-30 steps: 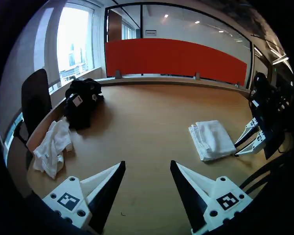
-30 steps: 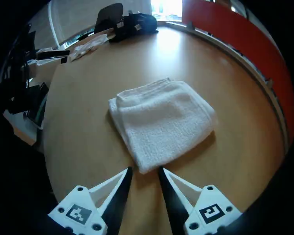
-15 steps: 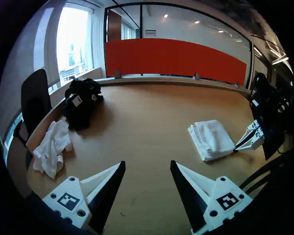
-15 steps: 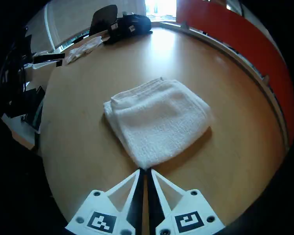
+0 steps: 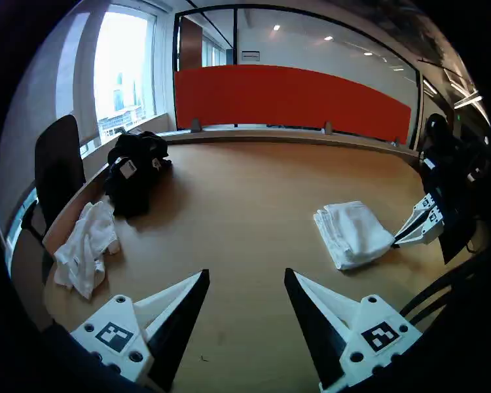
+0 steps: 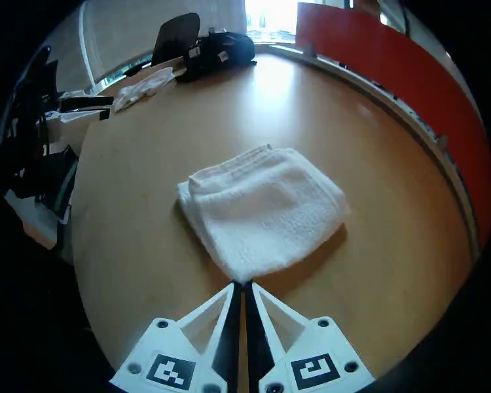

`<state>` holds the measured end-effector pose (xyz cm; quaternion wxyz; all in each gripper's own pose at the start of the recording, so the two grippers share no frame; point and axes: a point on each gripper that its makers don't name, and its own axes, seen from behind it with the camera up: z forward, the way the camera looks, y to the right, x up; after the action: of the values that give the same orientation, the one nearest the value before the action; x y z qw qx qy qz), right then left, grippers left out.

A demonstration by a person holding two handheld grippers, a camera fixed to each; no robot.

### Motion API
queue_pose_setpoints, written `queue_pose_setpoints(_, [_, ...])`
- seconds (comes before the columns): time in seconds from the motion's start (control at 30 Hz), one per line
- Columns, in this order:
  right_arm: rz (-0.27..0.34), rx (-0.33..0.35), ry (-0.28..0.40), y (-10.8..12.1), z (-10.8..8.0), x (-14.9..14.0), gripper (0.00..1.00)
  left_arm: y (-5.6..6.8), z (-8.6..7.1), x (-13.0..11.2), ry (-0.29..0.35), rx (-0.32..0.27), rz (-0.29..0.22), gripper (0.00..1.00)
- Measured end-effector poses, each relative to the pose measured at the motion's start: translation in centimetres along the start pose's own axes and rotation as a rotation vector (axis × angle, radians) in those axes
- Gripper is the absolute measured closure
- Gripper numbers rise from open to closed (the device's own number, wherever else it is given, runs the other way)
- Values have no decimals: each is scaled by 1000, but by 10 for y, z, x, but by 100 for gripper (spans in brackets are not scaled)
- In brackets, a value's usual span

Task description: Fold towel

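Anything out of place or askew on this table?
Little stands out. The towel is neatly folded on the table. The one untidy thing is a crumpled white cloth bunched at the table's edge, next to the black bag. Nothing looks spilled or damaged.

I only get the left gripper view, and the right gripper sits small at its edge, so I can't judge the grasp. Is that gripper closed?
Observer: Yes. In the right gripper view, the right gripper has its fingers together, with just a thin slit between them.
Operator: Is the towel caught in them?
Observer: The folded towel points its nearest corner right at the fingertips. I cannot tell whether the corner is pinched.
Operator: Does the towel lie flat?
Observer: Yes, it lies flat on the table. Its top face is smooth, and the stacked edges run along its far-left side.
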<state>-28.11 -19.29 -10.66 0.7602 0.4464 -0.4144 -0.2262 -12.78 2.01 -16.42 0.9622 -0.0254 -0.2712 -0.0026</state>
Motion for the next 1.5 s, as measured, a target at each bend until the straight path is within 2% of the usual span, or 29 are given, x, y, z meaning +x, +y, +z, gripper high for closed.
queue_pose_setpoints(0.2, [-25, -16, 30, 7, -12, 21, 96, 0, 1, 2, 7, -7, 1, 16])
queue_pose_setpoints(0.53, [-51, -52, 110, 19, -37, 71, 96, 1, 4, 11, 24, -28, 19, 16])
queue_pose_setpoints(0.97, [-85, -60, 203, 26, -80, 132, 96, 5, 6, 19, 40, -43, 26, 16])
queue_pose_setpoints(1.17, [-95, -62, 220, 30, -94, 140, 96, 9, 6, 20, 41, -58, 35, 16])
queue_pose_setpoints(1.5, [-96, -75, 230, 40, -110, 139, 96, 13, 8, 23, 42, -68, 30, 16])
